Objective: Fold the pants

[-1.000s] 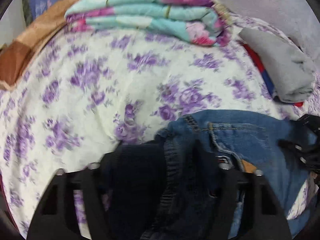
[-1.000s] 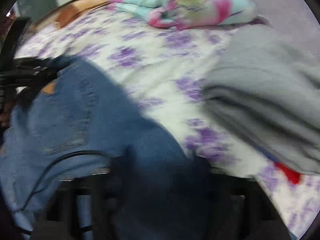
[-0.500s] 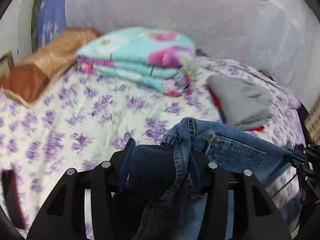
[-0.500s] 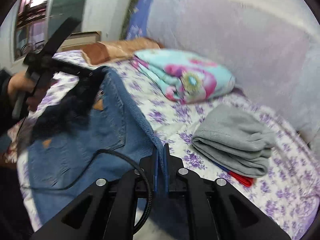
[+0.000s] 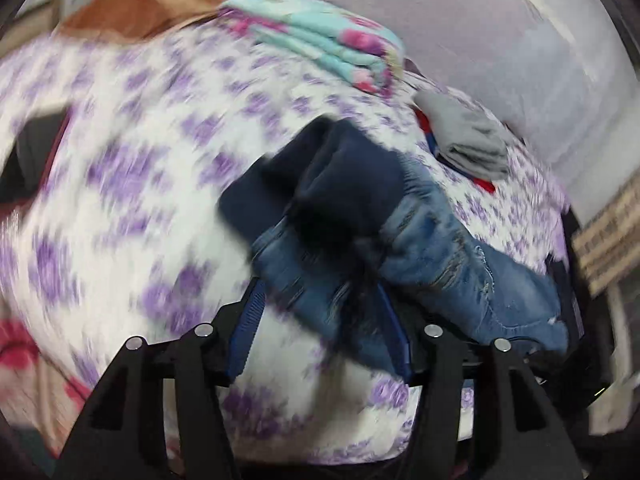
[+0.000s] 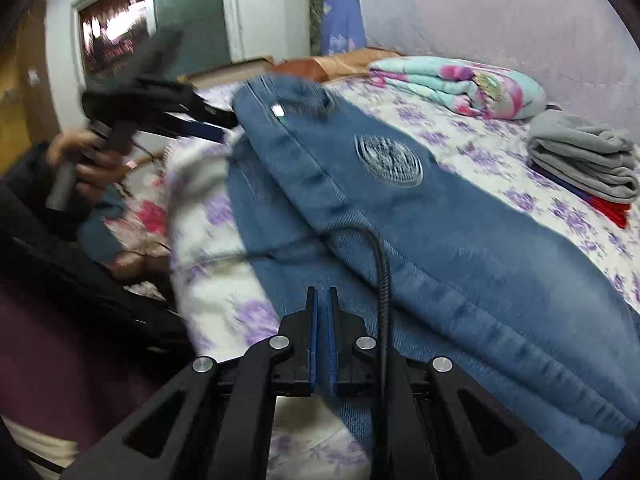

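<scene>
Compared with half a second ago, the left gripper (image 5: 320, 312) has gone from clamping the bunched waistband to spread fingers, and the jeans (image 6: 460, 232) now lie stretched along the bed (image 6: 472, 144) rather than hanging between the two grippers. In the left wrist view the jeans (image 5: 440, 248) sit heaped just ahead of the spread fingers, a dark blue lining fold uppermost; the view is motion-blurred, so contact between fingers and fabric cannot be determined. The right gripper (image 6: 322, 312) is pressed together with only a thin slit between its blue pads; no fabric is visible between them, whereas half a second ago they pinched a denim edge. The jeans lie directly beyond and to the right of this gripper, and a black cable (image 6: 380, 280) runs across the denim. In the right wrist view the left gripper (image 6: 216, 120) is at the far end of the jeans.
</scene>
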`<action>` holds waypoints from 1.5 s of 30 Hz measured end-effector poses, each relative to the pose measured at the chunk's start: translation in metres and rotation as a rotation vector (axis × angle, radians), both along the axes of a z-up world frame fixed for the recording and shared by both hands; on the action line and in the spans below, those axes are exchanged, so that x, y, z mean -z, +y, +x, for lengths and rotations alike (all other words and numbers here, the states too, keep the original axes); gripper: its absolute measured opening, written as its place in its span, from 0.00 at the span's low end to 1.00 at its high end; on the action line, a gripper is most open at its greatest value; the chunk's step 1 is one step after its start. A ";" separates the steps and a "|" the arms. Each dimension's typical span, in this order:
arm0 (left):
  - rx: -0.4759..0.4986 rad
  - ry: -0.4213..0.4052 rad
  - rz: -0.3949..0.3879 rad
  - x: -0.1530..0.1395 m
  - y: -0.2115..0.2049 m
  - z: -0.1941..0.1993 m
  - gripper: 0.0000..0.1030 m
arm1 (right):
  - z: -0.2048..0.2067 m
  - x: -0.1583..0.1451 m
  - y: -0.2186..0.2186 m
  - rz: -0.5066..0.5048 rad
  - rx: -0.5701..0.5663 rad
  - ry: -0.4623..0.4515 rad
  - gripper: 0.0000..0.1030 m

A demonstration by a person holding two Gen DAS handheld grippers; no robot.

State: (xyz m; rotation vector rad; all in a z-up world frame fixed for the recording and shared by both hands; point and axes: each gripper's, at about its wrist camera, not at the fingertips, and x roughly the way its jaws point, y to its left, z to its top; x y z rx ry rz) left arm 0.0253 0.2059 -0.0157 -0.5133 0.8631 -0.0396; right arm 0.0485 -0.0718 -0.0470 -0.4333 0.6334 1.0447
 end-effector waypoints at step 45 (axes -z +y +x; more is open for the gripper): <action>0.048 -0.182 0.084 -0.045 -0.021 -0.012 0.66 | -0.008 -0.059 -0.084 0.257 0.325 -0.235 0.91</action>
